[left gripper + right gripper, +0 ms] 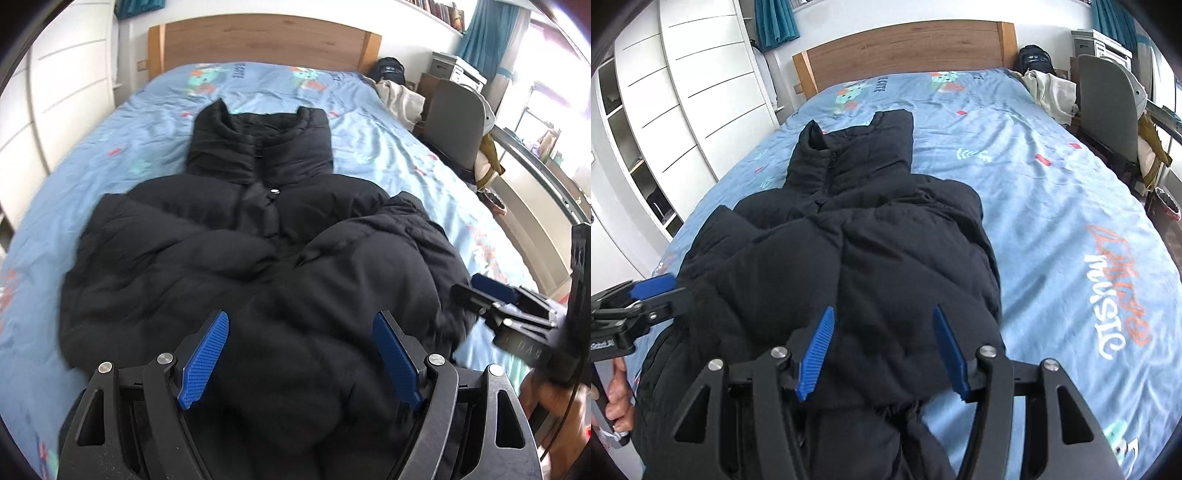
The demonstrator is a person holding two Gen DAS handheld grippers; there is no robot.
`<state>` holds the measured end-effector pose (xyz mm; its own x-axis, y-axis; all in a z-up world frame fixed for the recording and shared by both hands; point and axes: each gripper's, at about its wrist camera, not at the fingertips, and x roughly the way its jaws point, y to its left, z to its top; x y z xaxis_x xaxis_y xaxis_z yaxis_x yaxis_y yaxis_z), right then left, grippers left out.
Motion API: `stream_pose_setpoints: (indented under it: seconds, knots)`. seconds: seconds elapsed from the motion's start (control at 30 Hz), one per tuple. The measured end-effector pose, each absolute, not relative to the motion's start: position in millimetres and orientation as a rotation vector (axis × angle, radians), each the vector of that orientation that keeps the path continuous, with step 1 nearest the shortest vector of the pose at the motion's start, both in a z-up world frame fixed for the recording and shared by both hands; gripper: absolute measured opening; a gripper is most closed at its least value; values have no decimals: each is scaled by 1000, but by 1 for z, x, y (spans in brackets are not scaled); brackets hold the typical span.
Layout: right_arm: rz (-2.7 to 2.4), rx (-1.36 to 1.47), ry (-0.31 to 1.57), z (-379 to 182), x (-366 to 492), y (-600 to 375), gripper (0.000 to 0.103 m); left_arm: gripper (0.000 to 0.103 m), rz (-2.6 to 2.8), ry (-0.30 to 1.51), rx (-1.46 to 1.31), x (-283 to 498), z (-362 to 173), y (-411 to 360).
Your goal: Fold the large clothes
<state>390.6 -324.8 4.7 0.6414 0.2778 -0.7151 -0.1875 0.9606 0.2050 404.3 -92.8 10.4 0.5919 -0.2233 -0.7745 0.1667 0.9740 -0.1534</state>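
Left wrist view, nearest first: the left tongs (301, 354) stand wide apart with nothing between their blue pads, poised over the near bulk of the black puffer jacket (258, 258). Off to the right, the right tongs (491, 291) sit by the jacket's edge; from its own camera those right tongs (882, 350) are likewise spread apart and grip nothing, though motion blur makes it hard to tell whether the pads brush the fabric. The jacket lies on the bed (1052, 221), on a blue printed sheet, both sleeves folded in across its front, a silver snap (274, 191) showing on the placket and the collar pointing away. Beyond the collar stands the wooden headboard (266, 40), with a white wardrobe (687, 96) to the left.
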Motion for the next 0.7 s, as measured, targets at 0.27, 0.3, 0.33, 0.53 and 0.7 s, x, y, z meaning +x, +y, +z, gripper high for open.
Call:
stream_pose_setpoints:
  seconds: [0.27,0.3,0.33,0.53,0.7]
  knots:
    - [264,142,911,-43,422,-333,55,83,-214,990,-11,438,-50,-94]
    - [265,146,913,-47,420,-335,55,83,-219,986,1,436,-52,-95]
    - [264,151,914,-51,419,-335,55,83,-225,982,16,434,-53,-96]
    - [228,160,930,-46,410,-340,54,82,-233,960,-3,421,-34,-90]
    - [264,147,877,-17,384,-328,54,83,-236,940,-19,399,-26,-80]
